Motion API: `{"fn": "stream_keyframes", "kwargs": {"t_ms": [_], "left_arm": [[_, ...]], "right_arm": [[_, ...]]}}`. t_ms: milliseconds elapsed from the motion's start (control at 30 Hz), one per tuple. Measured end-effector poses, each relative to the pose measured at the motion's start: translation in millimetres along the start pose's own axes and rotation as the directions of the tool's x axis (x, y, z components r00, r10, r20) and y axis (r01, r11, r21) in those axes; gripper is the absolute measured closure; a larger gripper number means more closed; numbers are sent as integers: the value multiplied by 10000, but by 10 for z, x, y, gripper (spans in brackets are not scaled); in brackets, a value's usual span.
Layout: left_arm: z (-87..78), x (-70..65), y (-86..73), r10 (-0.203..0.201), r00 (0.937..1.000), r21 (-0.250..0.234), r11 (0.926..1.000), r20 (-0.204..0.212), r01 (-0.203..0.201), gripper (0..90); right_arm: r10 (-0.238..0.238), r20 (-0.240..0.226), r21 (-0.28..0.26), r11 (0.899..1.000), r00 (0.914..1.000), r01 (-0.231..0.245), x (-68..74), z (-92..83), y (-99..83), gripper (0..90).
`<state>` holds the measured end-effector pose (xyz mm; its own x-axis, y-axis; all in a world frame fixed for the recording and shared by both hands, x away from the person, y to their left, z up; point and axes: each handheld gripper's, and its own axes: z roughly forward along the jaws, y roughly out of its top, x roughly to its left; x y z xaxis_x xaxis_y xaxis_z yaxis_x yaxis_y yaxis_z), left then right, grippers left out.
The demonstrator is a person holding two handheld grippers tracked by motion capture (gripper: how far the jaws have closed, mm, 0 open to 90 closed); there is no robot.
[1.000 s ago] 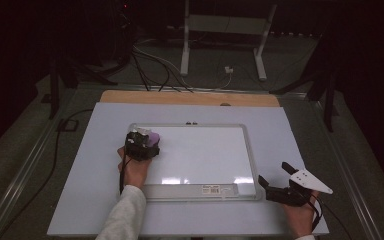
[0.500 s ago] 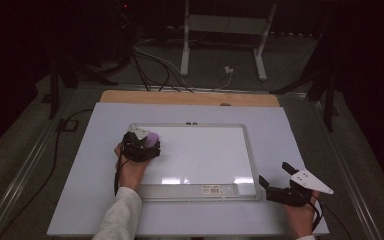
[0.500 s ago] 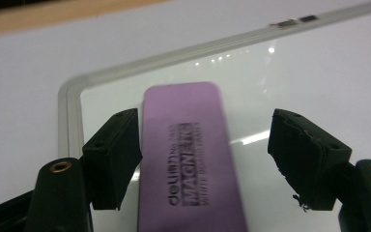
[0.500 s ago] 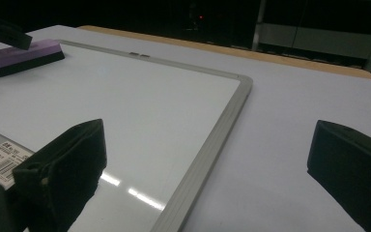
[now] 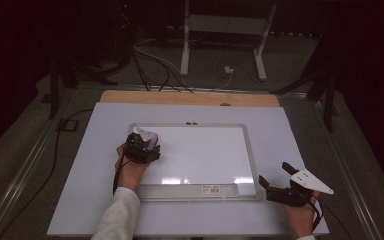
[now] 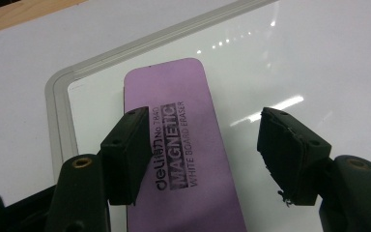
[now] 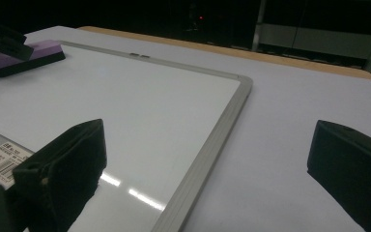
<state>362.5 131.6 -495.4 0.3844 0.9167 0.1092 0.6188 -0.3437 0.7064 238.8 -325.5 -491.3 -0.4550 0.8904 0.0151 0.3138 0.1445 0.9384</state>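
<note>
Purple eraser by whiteboard top-left corner, left gripper fingers spread over it; right gripper fingers spread.

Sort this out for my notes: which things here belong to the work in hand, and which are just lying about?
In use:
purple eraser
whiteboard
left gripper, jaws open over the eraser

Lying about:
cables on the floor
metal stand
right gripper, idle beside the board
</note>
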Motion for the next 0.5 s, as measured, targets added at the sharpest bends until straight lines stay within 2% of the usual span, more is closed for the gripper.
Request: {"fn": "stream_keyframes", "kwargs": {"t_ms": [167, 267, 367, 500], "left_arm": [[-1, 54, 13, -357, 9994, -1, 9994, 48, 357, 374], [3, 91, 14, -434, 9990, 15, 9991, -120, 434, 359], [1, 169, -5, -760, 9969, 20, 9971, -216, 761, 350], [0, 205, -22, -763, 9962, 144, 9969, -430, 770, 395]], "right_arm": [[0, -16, 9, 10000, 10000, 0, 0, 0, -1, 7], [0, -36, 35, 10000, 10000, 0, 3, 4, -2, 7], [-11, -40, 29, 10000, 10000, 11, 4, 6, -1, 7], [-23, -44, 32, 10000, 10000, 23, 1, 12, -4, 7]]}}
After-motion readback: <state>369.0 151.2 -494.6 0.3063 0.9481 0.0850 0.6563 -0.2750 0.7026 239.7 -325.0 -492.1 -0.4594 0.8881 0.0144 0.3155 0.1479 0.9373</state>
